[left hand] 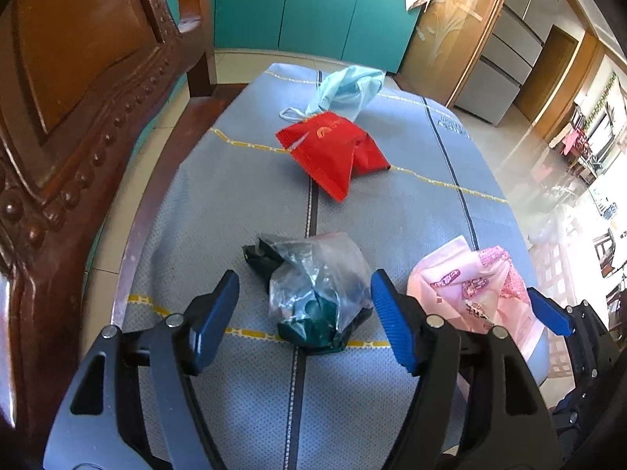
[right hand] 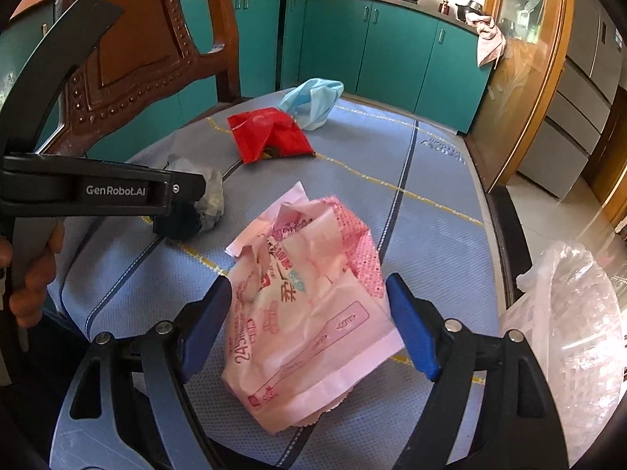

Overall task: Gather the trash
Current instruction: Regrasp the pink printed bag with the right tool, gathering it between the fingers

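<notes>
A crumpled clear-and-dark-green plastic bag (left hand: 317, 293) lies on the blue-grey seat cushion (left hand: 235, 203) between the blue pads of my left gripper (left hand: 303, 282), which is open with a small gap on each side. A pink printed wrapper (right hand: 305, 313) lies between the pads of my right gripper (right hand: 309, 286), also open; the wrapper's edges reach close to both pads. Farther back sit a red wrapper (left hand: 333, 149) (right hand: 270, 133) and a light blue face mask (left hand: 348, 88) (right hand: 313, 102). The pink wrapper (left hand: 470, 286) also shows right of the left gripper.
The cushion rests on a carved wooden chair (left hand: 78, 98) whose backrest rises at the left. A clear plastic bag (right hand: 568, 333) hangs past the seat's right edge. Teal cabinets (right hand: 392, 58) stand behind. A hand (right hand: 35, 274) holds the left gripper's black body (right hand: 98, 190).
</notes>
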`<action>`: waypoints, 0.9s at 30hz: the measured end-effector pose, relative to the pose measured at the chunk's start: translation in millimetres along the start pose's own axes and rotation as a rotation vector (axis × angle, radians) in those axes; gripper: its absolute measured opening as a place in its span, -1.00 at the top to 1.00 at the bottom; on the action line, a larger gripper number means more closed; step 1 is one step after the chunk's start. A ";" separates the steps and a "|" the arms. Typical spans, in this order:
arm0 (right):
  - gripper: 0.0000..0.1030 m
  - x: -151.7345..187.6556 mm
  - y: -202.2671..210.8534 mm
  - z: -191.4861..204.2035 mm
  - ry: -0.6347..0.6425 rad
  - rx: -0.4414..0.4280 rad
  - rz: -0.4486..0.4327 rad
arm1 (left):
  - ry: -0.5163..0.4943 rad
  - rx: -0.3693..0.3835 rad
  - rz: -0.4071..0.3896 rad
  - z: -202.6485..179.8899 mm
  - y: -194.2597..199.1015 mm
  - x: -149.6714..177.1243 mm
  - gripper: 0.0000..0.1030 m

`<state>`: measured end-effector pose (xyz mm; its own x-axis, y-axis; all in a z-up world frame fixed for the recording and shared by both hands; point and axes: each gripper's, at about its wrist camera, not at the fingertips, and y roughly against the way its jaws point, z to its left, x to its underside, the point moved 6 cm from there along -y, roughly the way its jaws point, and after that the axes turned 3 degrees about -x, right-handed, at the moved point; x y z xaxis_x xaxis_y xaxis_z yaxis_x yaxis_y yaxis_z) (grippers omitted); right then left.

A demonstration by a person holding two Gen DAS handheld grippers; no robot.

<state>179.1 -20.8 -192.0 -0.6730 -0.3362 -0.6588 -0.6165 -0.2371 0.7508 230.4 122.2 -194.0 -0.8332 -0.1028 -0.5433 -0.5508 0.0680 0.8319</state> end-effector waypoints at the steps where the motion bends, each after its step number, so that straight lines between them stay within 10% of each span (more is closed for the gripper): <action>1: -0.52 0.5 -0.5 0.2 0.000 -0.003 0.001 | -0.005 -0.001 0.004 -1.1 -1.1 0.7 -0.39; 10: -0.27 3.7 -0.7 -5.4 -0.032 -0.029 0.001 | -0.040 -0.004 0.019 -12.4 -7.2 2.9 -0.46; 27: -0.52 -5.8 15.9 6.2 0.043 0.007 -0.032 | -0.051 -0.019 0.046 -11.9 -15.7 5.6 -0.27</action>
<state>170.6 -17.1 -176.5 -0.6349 -0.3674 -0.6796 -0.6402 -0.2421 0.7290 234.9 108.8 -208.8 -0.8595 -0.0495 -0.5088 -0.5109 0.0526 0.8580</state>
